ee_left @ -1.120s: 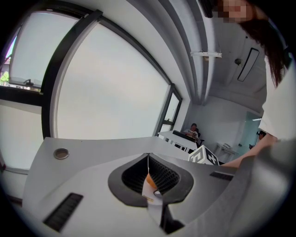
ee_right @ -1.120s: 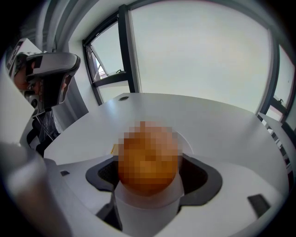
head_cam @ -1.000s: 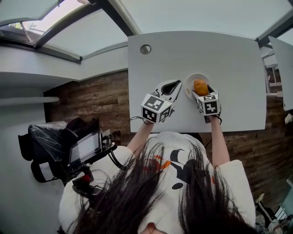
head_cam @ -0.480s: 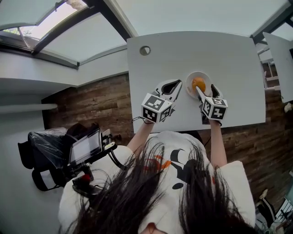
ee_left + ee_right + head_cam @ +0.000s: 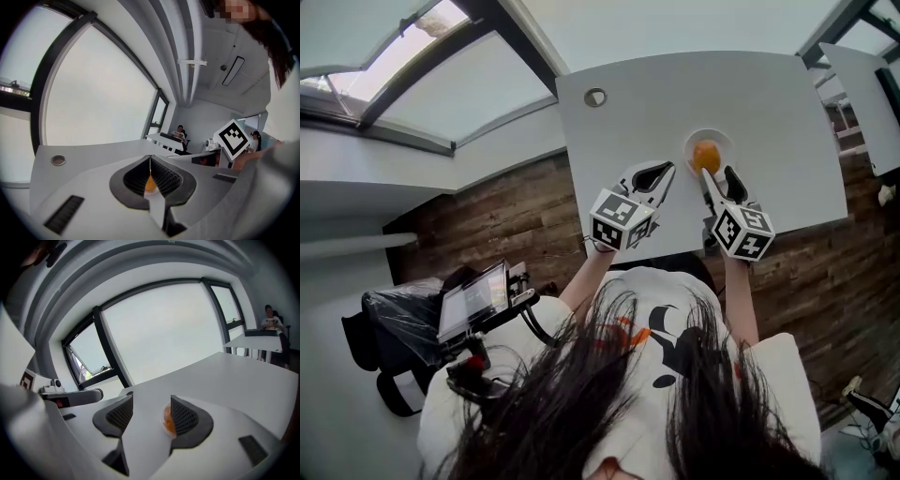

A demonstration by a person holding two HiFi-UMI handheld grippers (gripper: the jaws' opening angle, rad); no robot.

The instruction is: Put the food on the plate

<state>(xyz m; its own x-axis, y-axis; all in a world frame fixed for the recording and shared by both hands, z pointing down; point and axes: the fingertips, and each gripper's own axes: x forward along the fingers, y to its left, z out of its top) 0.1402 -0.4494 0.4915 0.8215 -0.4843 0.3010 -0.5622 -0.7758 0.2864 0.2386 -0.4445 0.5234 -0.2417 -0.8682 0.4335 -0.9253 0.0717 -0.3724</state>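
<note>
An orange piece of food (image 5: 706, 155) lies on the small white plate (image 5: 721, 142) on the white table (image 5: 769, 84). My right gripper (image 5: 719, 176) sits just short of the plate, toward me, and its jaws are closing with nothing between them. In the right gripper view the food (image 5: 167, 420) peeks out beyond the right finger (image 5: 183, 418) of that gripper (image 5: 151, 399). My left gripper (image 5: 664, 170) rests shut and empty to the left of the plate. Through the slit of its jaws the left gripper (image 5: 150, 157) view shows the food (image 5: 150, 184).
A round grommet (image 5: 595, 97) is set in the table's far left corner. The table's near edge runs just under both grippers, with wooden floor (image 5: 506, 206) beyond its left side. Another white table (image 5: 862, 84) stands to the right. People sit at a distant desk (image 5: 168, 137).
My right gripper has drawn back toward me from around the food, which stays on the plate. Its jaws now stand narrower. The left gripper has not moved.
</note>
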